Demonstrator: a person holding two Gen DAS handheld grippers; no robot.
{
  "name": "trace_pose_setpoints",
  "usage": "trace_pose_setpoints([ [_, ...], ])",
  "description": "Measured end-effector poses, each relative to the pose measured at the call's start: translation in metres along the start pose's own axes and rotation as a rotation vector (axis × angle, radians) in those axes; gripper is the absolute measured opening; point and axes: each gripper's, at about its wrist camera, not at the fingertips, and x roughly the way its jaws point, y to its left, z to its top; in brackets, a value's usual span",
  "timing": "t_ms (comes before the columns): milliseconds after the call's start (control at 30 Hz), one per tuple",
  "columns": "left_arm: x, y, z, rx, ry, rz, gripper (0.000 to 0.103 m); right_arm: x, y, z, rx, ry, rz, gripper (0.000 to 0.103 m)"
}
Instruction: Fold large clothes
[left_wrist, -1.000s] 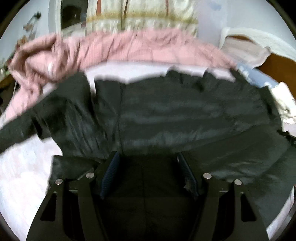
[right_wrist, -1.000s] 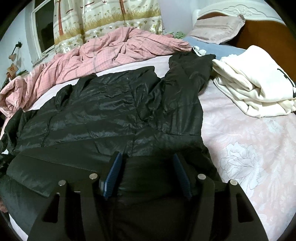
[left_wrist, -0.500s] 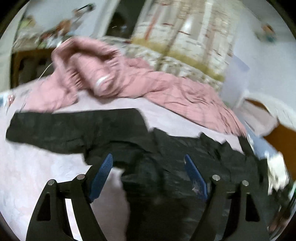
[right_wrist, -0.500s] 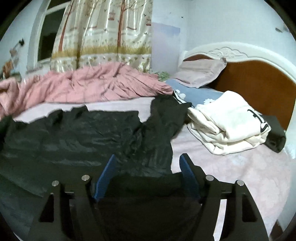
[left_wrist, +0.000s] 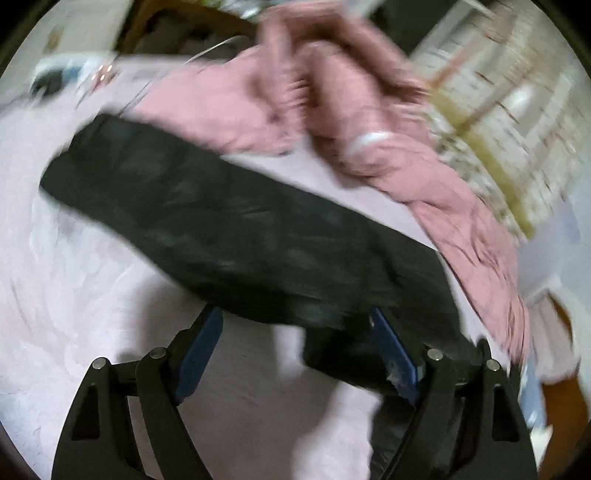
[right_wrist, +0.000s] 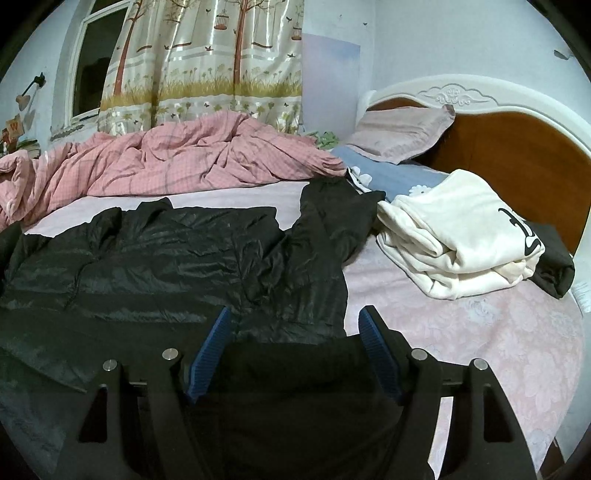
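In the left wrist view, blurred by motion, the black jacket's sleeve (left_wrist: 229, 221) is lying stretched out on the pale bed sheet (left_wrist: 74, 288), its long axis running from the upper left down to the lower right, cuff end pointing upper left toward the pink quilt (left_wrist: 332, 122). The left tool (left_wrist: 297, 354) is standing wide open — its jaws have just been opening — gripping nothing. In the right wrist view, the black jacket (right_wrist: 166, 258) is lying flat across the bed, its right sleeve pointing up toward the pillows (right_wrist: 399, 136), beside a folded cream garment (right_wrist: 458, 236). The right tool (right_wrist: 295, 350) is also gaping wide, freshly opened and holding nothing, over the jacket's hem.
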Motion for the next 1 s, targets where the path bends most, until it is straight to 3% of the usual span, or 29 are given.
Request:
trace_pose_setpoints([
  [67,0.008,0.018,0.003,-0.098,0.019,-0.057,0.078,0.000,0.001,0.000,-0.002,0.002,0.001,0.074],
  [133,0.006,0.022,0.007,-0.121,-0.006,-0.108,0.078,0.003,0.002,-0.001,-0.008,0.011,0.000,0.074],
  [200,0.011,0.023,0.009,-0.130,0.008,-0.120,0.071,0.007,0.004,-0.001,-0.013,0.023,-0.004,0.074],
  [233,0.013,0.022,0.009,-0.120,0.008,-0.108,0.060,0.008,0.004,-0.001,-0.017,0.029,-0.006,0.074],
  [267,0.015,0.020,0.009,-0.101,0.005,-0.088,0.036,0.010,0.005,-0.001,-0.021,0.033,-0.007,0.074],
  [333,0.021,0.015,0.009,-0.068,0.043,-0.075,0.001,0.011,0.006,-0.002,-0.026,0.036,-0.006,0.074],
  [433,0.000,0.002,0.010,-0.029,-0.023,-0.137,0.001,0.011,0.006,-0.002,-0.025,0.035,-0.002,0.074],
  [533,-0.050,-0.041,0.003,0.183,-0.204,-0.165,0.001,0.011,0.006,-0.001,-0.028,0.036,-0.001,0.074],
  [600,-0.083,-0.074,-0.012,0.291,-0.254,-0.192,0.001,0.010,0.007,-0.002,-0.033,0.036,-0.002,0.074],
  [700,-0.130,-0.119,-0.059,0.404,-0.288,-0.407,0.001,0.010,0.010,-0.001,-0.050,0.031,-0.007,0.074],
  [733,-0.139,-0.135,-0.075,0.461,-0.300,-0.427,0.001,0.009,0.011,-0.001,-0.055,0.029,-0.008,0.074],
  [800,-0.150,-0.172,-0.109,0.583,-0.294,-0.463,0.001,0.008,0.012,-0.001,-0.065,0.023,-0.012,0.074],
  [900,-0.144,-0.205,-0.151,0.691,-0.208,-0.564,0.001,0.006,0.012,-0.001,-0.066,0.012,-0.013,0.074],
  [1000,-0.125,-0.231,-0.193,0.805,-0.124,-0.563,0.001,0.005,0.008,0.001,-0.052,0.011,-0.014,0.074],
])
